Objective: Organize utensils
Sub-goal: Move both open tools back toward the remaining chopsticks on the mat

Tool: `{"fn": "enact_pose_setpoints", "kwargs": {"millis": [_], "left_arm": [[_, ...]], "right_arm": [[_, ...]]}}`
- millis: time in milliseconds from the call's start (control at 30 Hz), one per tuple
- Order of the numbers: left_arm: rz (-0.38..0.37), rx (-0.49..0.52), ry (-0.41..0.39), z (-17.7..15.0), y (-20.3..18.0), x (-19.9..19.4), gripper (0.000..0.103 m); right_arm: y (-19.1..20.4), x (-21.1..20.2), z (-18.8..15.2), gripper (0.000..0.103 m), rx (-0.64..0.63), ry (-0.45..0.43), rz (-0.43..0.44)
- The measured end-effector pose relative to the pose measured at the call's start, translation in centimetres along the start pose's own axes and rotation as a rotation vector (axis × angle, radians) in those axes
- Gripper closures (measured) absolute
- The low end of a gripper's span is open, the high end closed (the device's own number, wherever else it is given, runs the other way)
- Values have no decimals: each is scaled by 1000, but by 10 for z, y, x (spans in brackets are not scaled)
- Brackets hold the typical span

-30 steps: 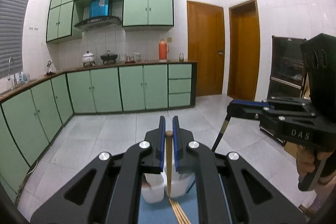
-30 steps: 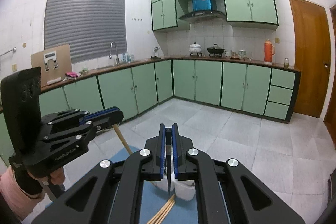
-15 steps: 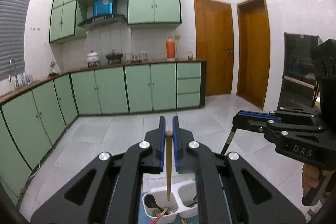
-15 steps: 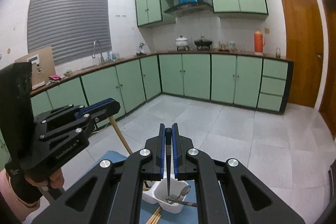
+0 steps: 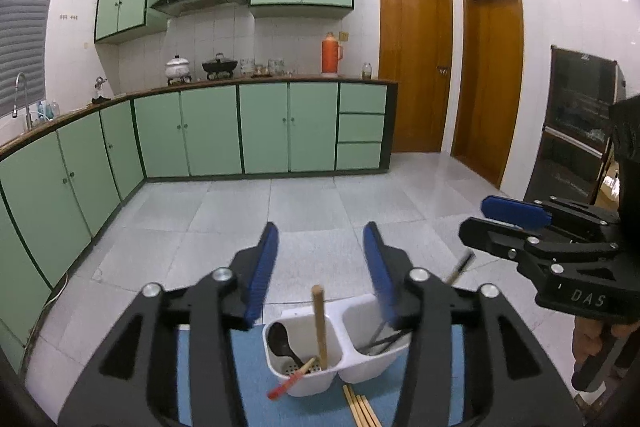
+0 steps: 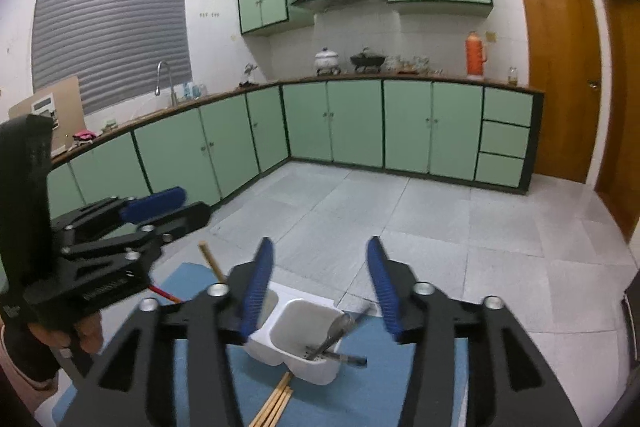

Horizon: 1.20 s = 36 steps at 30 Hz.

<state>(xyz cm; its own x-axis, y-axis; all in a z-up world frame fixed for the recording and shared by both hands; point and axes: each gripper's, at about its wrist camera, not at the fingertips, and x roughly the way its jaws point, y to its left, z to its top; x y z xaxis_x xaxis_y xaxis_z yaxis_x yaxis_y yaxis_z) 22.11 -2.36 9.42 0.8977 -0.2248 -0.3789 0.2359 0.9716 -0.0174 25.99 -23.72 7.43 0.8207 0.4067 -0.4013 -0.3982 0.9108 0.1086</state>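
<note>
— What is standing in the white caddy (image 5: 340,363)?
— A wooden stick (image 5: 319,327) is leaning upright in its left cell, free between the left tongs (image 5: 320,255), whose jaws have just been opening.
— And beside it?
— A black ladle (image 5: 280,341).

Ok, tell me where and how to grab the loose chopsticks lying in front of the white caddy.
Grip the chopsticks near their far ends beside the white caddy, coming from above. They lie flat and bunched on the blue mat, so open fingers probably need to straddle the bundle across its width.
</note>
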Motion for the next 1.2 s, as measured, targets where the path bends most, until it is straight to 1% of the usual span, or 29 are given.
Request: {"fn": "enact_pose_setpoints", "kwargs": {"millis": [67,100,167,200,233,267,300,333,433,500,633,733,767,867,1033,1167,1200], "left_arm": [[11,3,-37,-5,-1,-20,42],[16,7,-52,-8,-4,-29,37],[26,8,-76,-15,-6,-46,32],[28,0,-89,-22,-6,-58,28],[27,-7,-94,-25,-7,-63,26],[29,-15,-99,-34,-8,-73,21],[35,-18,-102,-40,-9,-78,19],[43,-22,-104,-47,-10,-84,16],[51,-33,-81,-70,-13,-94,14],[51,-46,-39,-90,-12,-97,13],[62,-40,65,-136,-13,-99,13],[70,-25,134,-163,-14,-97,13],[67,-18,170,-175,-15,-95,13],[57,-15,239,-200,-15,-91,13],[35,-12,318,-228,-17,-89,13],[38,-10,375,-244,-14,-86,13],[42,-9,387,-248,-20,-86,13]], "right_arm": [[1,-15,-7,37,-5,-25,-34],[3,-24,-12,34,-12,-44,-55],[8,-40,-23,23,-18,-68,-76],[9,-48,-29,21,-15,-78,-88],[10,-55,-34,16,-13,-88,-96],[13,-63,-43,10,-11,-98,-103],[14,-69,-49,7,-7,-104,-109],[16,-75,-58,6,1,-110,-121],[20,-85,-80,6,30,-91,-115],[23,-87,-99,5,52,-59,-116],[26,-84,-134,6,83,17,-104],[30,-78,-156,6,90,64,-105],[31,-77,-164,6,98,79,-103],[34,-70,-186,7,121,127,-98],[44,-63,-218,12,107,204,-77],[51,-60,-240,13,105,261,-48],[53,-59,-245,13,99,277,-42]]}}
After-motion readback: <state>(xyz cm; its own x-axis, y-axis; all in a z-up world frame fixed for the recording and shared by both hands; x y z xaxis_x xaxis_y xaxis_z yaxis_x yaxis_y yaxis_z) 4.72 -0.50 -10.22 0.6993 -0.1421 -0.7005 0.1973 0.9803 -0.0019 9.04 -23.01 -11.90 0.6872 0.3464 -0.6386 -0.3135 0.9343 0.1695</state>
